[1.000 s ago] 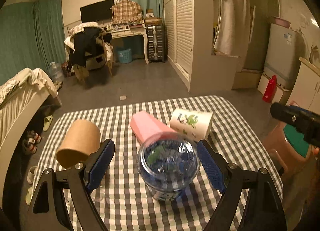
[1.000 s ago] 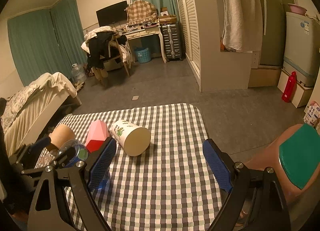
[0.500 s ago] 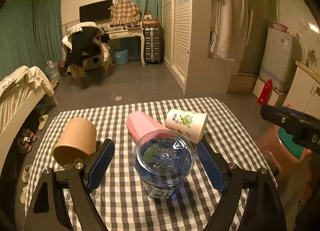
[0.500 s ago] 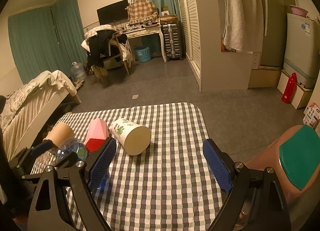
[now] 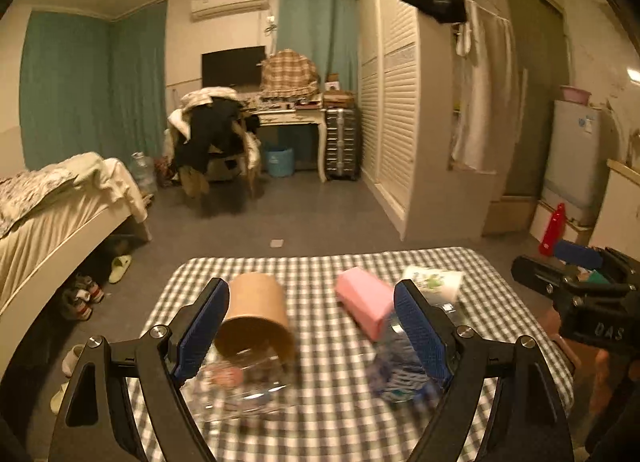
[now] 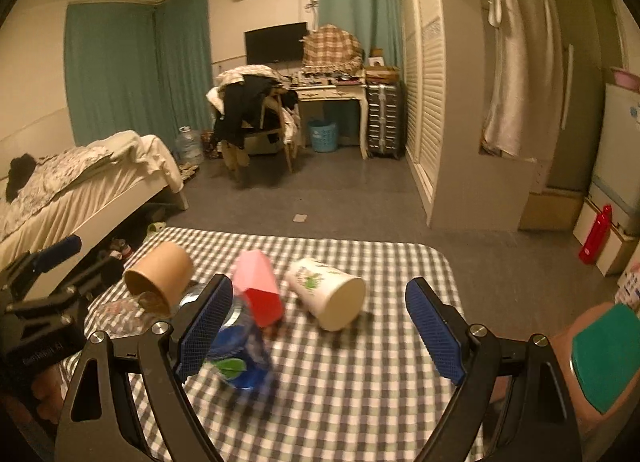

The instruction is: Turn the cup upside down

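Note:
Several cups lie on a checked tablecloth [image 5: 332, 414]. A brown paper cup [image 5: 256, 316] lies on its side with its mouth toward me, between my open left gripper's [image 5: 312, 334] fingers. A clear glass cup [image 5: 240, 386] lies blurred in front of it. A pink cup [image 5: 366, 308] and a white printed cup [image 5: 434, 282] lie on their sides. A clear cup with blue print [image 6: 240, 354] stands mouth down by the left finger of my open, empty right gripper [image 6: 320, 326]. The brown cup [image 6: 160, 276], pink cup [image 6: 258, 290] and white cup [image 6: 330, 292] also show in the right wrist view.
The table's right edge drops to a stool with a green seat [image 6: 606, 366]. A bed [image 5: 48, 214] stands to the left, a wardrobe [image 5: 404, 110] and a desk [image 5: 296, 118] behind. My right gripper shows at the right edge of the left wrist view [image 5: 580, 282].
My left gripper has swung left, away from the blue-print cup, and now frames the brown cup. The right gripper has moved forward and left toward the cups.

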A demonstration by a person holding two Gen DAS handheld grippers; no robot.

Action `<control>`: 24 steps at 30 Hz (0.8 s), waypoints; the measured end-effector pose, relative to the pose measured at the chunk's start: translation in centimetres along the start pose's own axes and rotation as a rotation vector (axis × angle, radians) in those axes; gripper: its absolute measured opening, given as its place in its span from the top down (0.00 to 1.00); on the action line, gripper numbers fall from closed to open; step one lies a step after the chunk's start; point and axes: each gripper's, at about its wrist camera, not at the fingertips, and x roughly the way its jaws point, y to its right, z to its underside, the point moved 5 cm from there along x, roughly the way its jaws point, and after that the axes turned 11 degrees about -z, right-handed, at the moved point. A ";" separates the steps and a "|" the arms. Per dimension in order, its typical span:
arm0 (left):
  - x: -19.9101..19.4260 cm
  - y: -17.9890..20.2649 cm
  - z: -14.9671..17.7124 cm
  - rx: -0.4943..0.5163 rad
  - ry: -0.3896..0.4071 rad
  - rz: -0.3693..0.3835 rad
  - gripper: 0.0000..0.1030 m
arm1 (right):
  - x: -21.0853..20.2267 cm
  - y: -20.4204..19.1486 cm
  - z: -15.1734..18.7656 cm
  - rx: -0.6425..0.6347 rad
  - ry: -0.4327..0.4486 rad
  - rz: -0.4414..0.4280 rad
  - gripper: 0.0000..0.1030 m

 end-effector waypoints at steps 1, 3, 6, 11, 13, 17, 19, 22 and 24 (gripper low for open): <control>0.1 -0.4 0.1 -0.005 0.002 -0.007 0.15 | 0.3 -0.5 0.2 0.003 -0.007 -0.013 0.14; 0.4 -1.0 0.3 -0.003 0.000 -0.025 0.15 | 0.8 -1.3 0.6 0.018 -0.019 -0.043 0.14; 0.4 -1.6 0.8 -0.002 -0.009 -0.019 0.15 | 1.3 -2.1 0.8 0.028 -0.034 -0.071 0.14; 0.0 -2.7 1.1 -0.053 -0.015 -0.012 0.06 | 0.8 -3.2 1.0 0.010 -0.036 -0.070 0.14; -0.4 -2.7 1.0 -0.064 -0.007 -0.003 0.04 | 0.4 -3.4 1.2 0.005 -0.030 -0.068 0.10; -1.1 -2.4 1.1 -0.055 0.012 -0.009 0.00 | -0.1 -3.2 1.4 -0.013 -0.018 -0.024 0.05; -1.2 -2.3 1.2 -0.053 0.010 -0.016 0.00 | -0.3 -3.0 1.3 -0.016 -0.010 -0.006 0.00; -0.9 -2.5 1.3 -0.070 -0.016 -0.021 0.00 | -0.5 -2.6 1.0 -0.021 0.003 0.018 0.00; -0.6 -2.8 1.3 -0.090 -0.033 -0.011 0.00 | -0.6 -2.3 1.0 -0.020 0.005 0.023 0.00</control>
